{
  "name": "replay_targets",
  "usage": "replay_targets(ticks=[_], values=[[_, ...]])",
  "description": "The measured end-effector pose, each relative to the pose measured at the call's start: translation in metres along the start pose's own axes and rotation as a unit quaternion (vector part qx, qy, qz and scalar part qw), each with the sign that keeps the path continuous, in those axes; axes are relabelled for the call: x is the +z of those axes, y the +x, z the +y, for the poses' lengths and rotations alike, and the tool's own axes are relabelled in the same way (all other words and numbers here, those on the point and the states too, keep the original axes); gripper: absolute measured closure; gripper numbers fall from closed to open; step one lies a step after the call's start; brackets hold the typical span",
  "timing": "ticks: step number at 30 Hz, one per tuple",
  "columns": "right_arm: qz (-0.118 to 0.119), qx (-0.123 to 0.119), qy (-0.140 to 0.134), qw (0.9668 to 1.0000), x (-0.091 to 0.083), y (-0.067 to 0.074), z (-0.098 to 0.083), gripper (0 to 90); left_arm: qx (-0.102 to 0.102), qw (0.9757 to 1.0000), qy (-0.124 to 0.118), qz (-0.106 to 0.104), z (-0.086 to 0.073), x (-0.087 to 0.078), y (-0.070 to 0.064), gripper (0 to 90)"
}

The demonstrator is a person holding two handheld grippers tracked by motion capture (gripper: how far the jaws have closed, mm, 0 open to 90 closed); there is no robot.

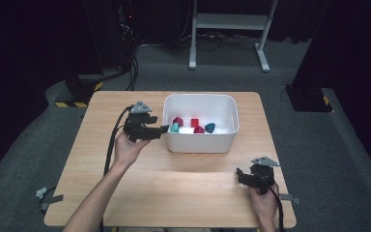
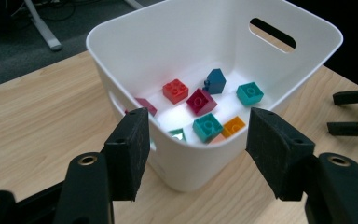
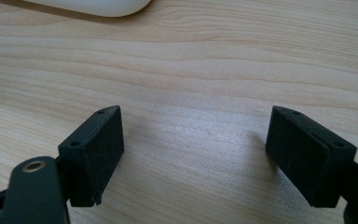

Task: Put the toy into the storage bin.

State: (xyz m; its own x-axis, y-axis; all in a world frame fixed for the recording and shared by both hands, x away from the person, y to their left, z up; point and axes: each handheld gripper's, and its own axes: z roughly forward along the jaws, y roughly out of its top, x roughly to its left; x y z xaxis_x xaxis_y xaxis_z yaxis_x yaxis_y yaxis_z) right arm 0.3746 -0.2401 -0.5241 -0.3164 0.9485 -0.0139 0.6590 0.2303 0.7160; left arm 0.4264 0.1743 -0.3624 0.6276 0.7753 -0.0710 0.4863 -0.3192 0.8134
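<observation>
Left tongs [image 1: 163, 128] at the left wall of the white bin [image 1: 200, 143], jaws apart, nothing between the pads, hovering just outside the rim. Bin near the middle of the wooden desk [image 1: 174, 183], towards its far edge. Inside the bin, seen from the left gripper view: maroon brick [image 2: 201, 101], red brick [image 2: 175, 90], dark blue piece [image 2: 215, 80], two teal bricks [image 2: 207, 127], orange brick [image 2: 234, 126], all loose on the floor of the bin. Right tongs [image 1: 240, 174] low over the desk's near right corner, well apart from the bin, jaws wide, bare wood between the pads.
</observation>
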Motion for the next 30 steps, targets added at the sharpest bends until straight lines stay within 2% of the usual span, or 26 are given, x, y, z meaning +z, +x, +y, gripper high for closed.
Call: replay_targets(ticks=[1,2,4,11,20,25,30], values=[[0.0,0.001,0.0,1.0,0.0,0.0,0.0,19.1,0.0,1.0,0.0,0.0,0.0,0.0,0.0,39.4],[0.0,0.001,0.0,1.0,0.0,0.0,0.0,19.1,0.0,1.0,-0.004,0.008,-0.009,-0.008,0.0,39.4],[0.0,0.001,0.0,1.0,0.0,0.0,0.0,19.1,-0.001,0.9999,-0.006,0.013,-0.018,-0.014,0.0,39.3],[0.0,0.0,0.0,1.0,0.0,0.0,0.0,19.1,-0.017,0.9996,-0.006,0.02,-0.048,-0.027,0.003,39.1],[0.0,0.001,0.0,1.0,0.0,0.0,0.0,19.1,-0.046,0.9986,-0.007,0.026,-0.08,-0.034,0.009,38.8],[0.0,0.001,0.0,1.0,0.0,0.0,0.0,19.1,-0.051,0.9982,-0.004,0.032,-0.092,-0.034,0.011,38.7],[0.0,0.001,0.0,1.0,0.0,0.0,0.0,19.1,-0.065,0.9972,0.003,0.037,-0.113,-0.03,0.013,38.4]])
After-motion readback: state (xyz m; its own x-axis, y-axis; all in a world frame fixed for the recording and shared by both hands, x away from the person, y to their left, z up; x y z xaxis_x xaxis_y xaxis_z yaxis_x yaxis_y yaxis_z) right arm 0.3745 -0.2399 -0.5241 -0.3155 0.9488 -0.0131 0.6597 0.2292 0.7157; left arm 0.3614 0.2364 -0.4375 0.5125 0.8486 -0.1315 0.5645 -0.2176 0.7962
